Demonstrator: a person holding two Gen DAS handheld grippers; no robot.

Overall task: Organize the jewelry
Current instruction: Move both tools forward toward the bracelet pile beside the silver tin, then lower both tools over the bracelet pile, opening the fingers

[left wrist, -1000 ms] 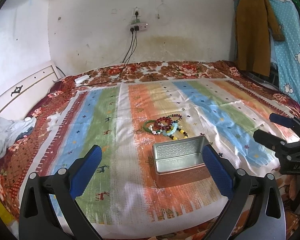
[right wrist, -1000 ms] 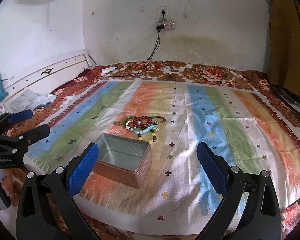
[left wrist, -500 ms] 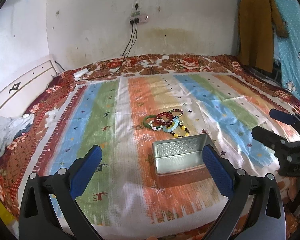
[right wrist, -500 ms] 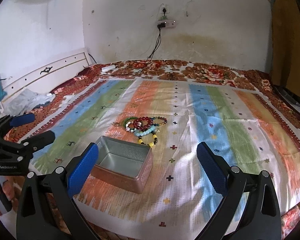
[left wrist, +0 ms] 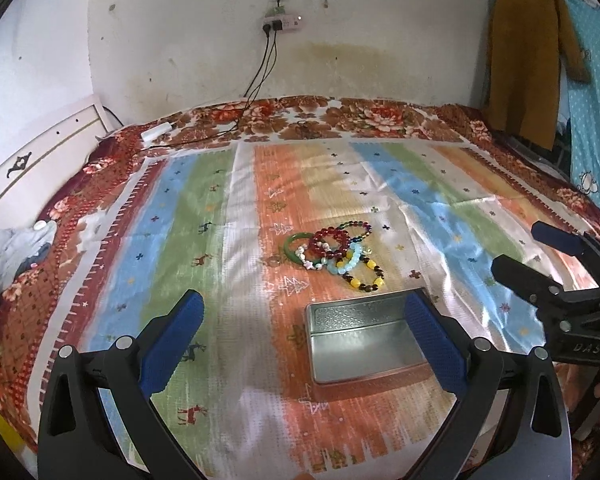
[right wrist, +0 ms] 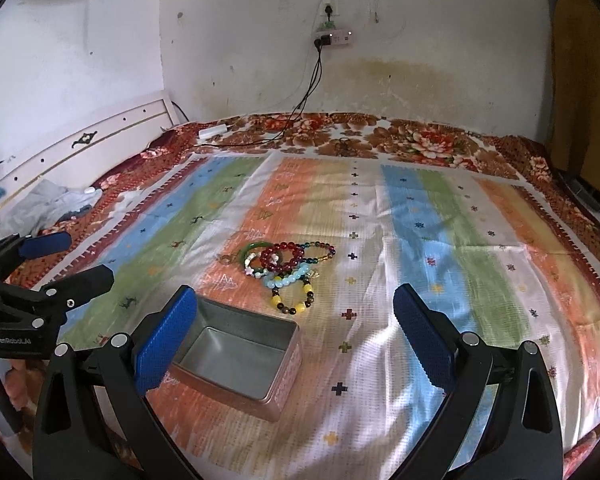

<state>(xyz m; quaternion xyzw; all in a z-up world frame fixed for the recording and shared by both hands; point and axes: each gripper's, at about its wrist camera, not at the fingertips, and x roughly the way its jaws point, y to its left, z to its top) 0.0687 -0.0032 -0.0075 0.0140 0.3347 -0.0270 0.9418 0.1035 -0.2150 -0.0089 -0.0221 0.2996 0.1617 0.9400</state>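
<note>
Bracelets [left wrist: 334,251] heaped just beyond open tin [left wrist: 363,337] on striped cloth [left wrist: 204,240]; left claw [left wrist: 304,334] and right claw [right wrist: 296,330] wide, empty.

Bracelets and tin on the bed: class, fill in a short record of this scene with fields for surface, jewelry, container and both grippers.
surface: striped cloth spread over a floral bedspread
jewelry: bracelets piled together on the cloth, outside the tin
container: metal tin, open, nothing inside
left gripper: open, holding nothing
right gripper: open, holding nothing
</note>
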